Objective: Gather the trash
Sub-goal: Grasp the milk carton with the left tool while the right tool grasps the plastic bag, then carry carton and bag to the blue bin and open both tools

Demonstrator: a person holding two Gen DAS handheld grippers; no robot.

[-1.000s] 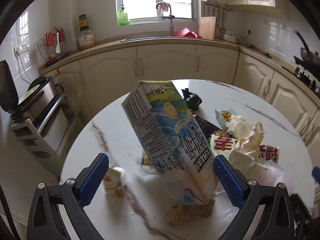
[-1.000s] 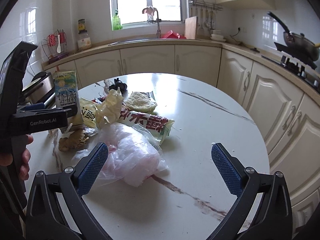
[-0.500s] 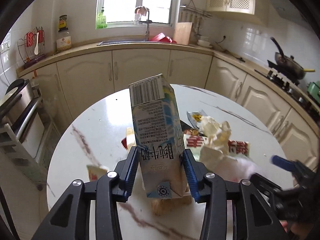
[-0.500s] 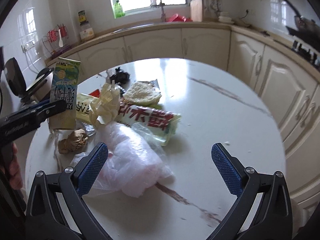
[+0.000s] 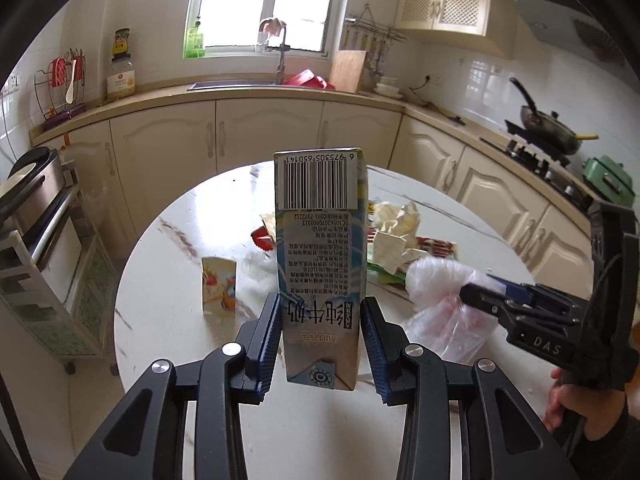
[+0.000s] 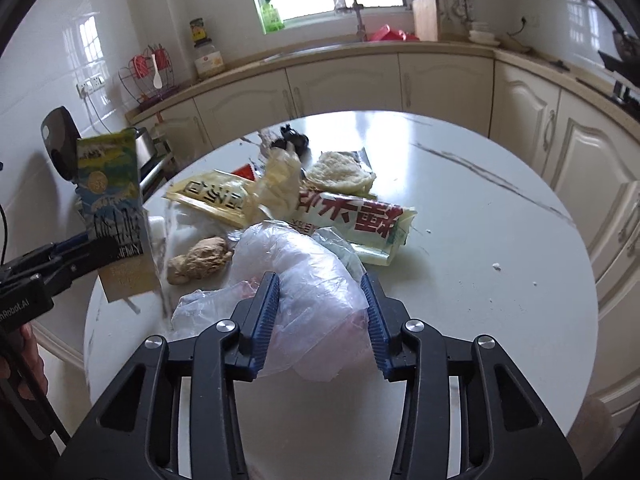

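Blue-white milk carton (image 5: 320, 264), pinkish translucent plastic bag (image 6: 308, 292).

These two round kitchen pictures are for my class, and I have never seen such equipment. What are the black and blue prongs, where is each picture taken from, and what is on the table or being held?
The prongs are two-finger grippers, one in each of a person's hands; no robot arm is involved. Each picture comes from a fisheye camera on one gripper, looking along its fingers. In the left view, the left gripper is shut on a milk carton. In the right view, the right gripper is shut on a clear plastic bag. On the round white table lie snack wrappers, crumpled paper, a brown lump and a small carton.
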